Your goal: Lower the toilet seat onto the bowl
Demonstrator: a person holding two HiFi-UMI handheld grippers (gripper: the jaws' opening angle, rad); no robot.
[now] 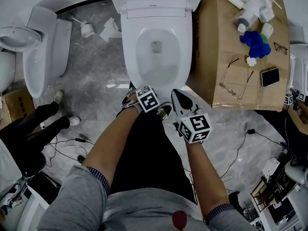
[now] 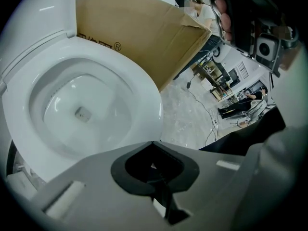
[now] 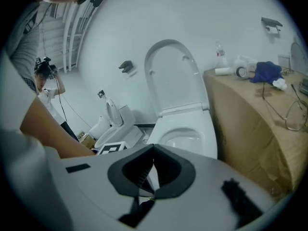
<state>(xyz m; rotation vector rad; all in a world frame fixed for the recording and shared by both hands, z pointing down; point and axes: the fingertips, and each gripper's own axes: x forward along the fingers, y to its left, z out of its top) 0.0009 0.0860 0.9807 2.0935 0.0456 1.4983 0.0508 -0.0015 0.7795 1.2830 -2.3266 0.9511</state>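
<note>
Pinching on nothing, the left gripper (image 2: 153,143) has its two jaws brought together at the tips, with only air in the dark hollow behind them. It hangs just near of the toilet's front edge and touches no part of it. The right gripper (image 3: 153,146) is the same, with jaws met at the point and empty. It is held close beside the left one, a little nearer and to the right, and aimed toward the far wall. The toilet seat (image 1: 185,52) lies flat on the bowl (image 1: 155,64) as a plain white ring all round the opening. The lid (image 3: 172,76) stands upright at the far end, with two small bumpers showing on its inner face. A cardboard box (image 1: 216,57) stands hard against the toilet's right side. It carries a pair of spectacles (image 1: 236,81), a phone (image 1: 270,76), a blue cloth (image 1: 255,42) and some white bottles (image 1: 250,8). The left gripper view shows dark lettering on the box's side that ends in a circled R, but the seat's edge cuts it off and it cannot be read. A small grey mark (image 1: 153,5) at the hinge is too fine to make out. A second toilet (image 1: 38,57) stands well off to the left.
</note>
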